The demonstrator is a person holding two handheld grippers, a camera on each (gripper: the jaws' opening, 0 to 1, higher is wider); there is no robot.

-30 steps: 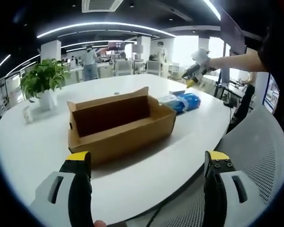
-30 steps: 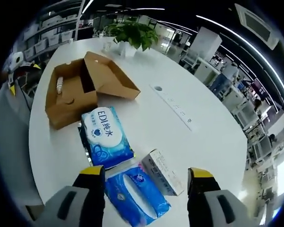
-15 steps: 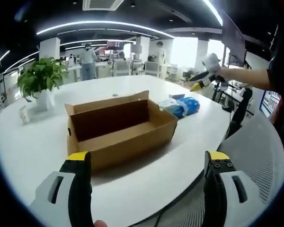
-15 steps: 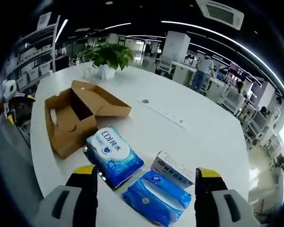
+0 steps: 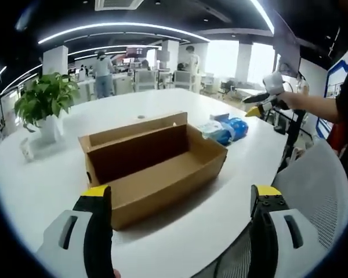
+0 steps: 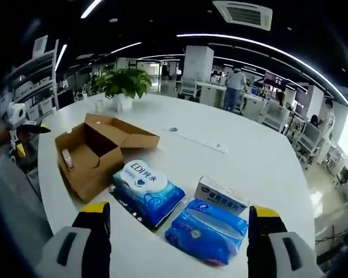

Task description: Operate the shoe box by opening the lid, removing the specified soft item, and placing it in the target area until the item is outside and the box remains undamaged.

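- Shoe box (image 5: 153, 165): cardboard, lid already folded back, near the bench (image 5: 40, 185) edge closest to your left gripper (image 5: 180, 237). Open top faces you, so the inside is easy to reach.
- Box contents: a small pale item (image 6: 66, 161) lies against one end wall; what it is cannot be told.
- Soft packs outside the box: a blue-and-white wet-wipe pack (image 6: 146, 190) just beside the box, a blue tissue pack (image 6: 207, 229) next along, a small white carton (image 6: 221, 194) behind that. Judged to mark the target area.
- Left gripper: jaws wide apart, holding nothing, aimed at the box's long side.
- Right gripper (image 6: 180, 246): jaws wide apart, empty, held above the packs.
- Potted plant (image 5: 43, 104): far bench edge, well apart.
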